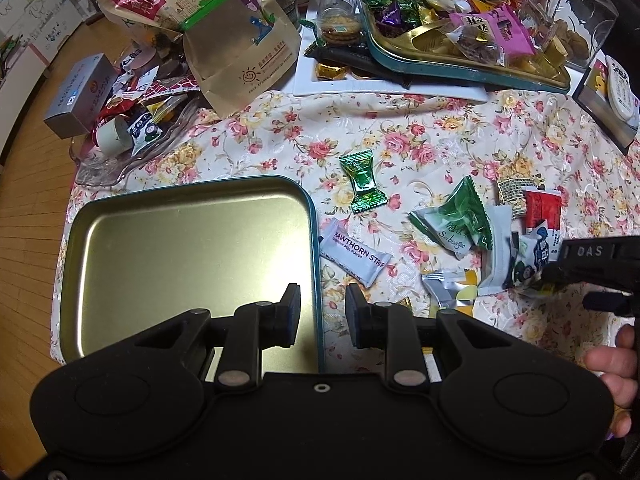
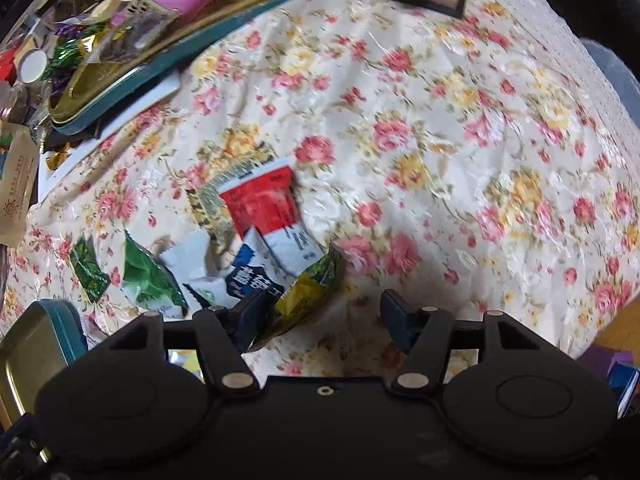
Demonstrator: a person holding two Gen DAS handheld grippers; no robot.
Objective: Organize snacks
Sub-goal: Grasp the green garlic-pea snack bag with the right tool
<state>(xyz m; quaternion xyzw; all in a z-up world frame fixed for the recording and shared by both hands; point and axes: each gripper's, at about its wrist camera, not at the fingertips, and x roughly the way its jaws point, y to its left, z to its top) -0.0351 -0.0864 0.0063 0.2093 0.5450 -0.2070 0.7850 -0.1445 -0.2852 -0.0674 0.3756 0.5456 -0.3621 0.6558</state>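
Note:
An empty gold tin tray with a teal rim point(image 1: 184, 252) lies on the floral tablecloth at the left. My left gripper point(image 1: 322, 314) is open and empty, its fingers astride the tray's right rim. Loose snack packets lie to the right: a white hawthorn strip point(image 1: 356, 258), a green candy point(image 1: 362, 182), a green-white packet point(image 1: 456, 220), a red-white packet point(image 2: 266, 208) and a blue-white packet point(image 2: 248, 272). My right gripper point(image 2: 324, 320) is open and empty beside this pile, its left finger point(image 2: 250, 316) against a yellow-green packet point(image 2: 310, 292). It also shows in the left wrist view point(image 1: 560, 268).
A second teal tray point(image 1: 460, 40) full of sweets stands at the back on a white board. A clear jar point(image 1: 576, 20), paper snack bags point(image 1: 224, 32), a glass dish of packets point(image 1: 132, 120) and a grey box point(image 1: 78, 96) crowd the back and left. A dark box point(image 1: 608, 96) sits at the right.

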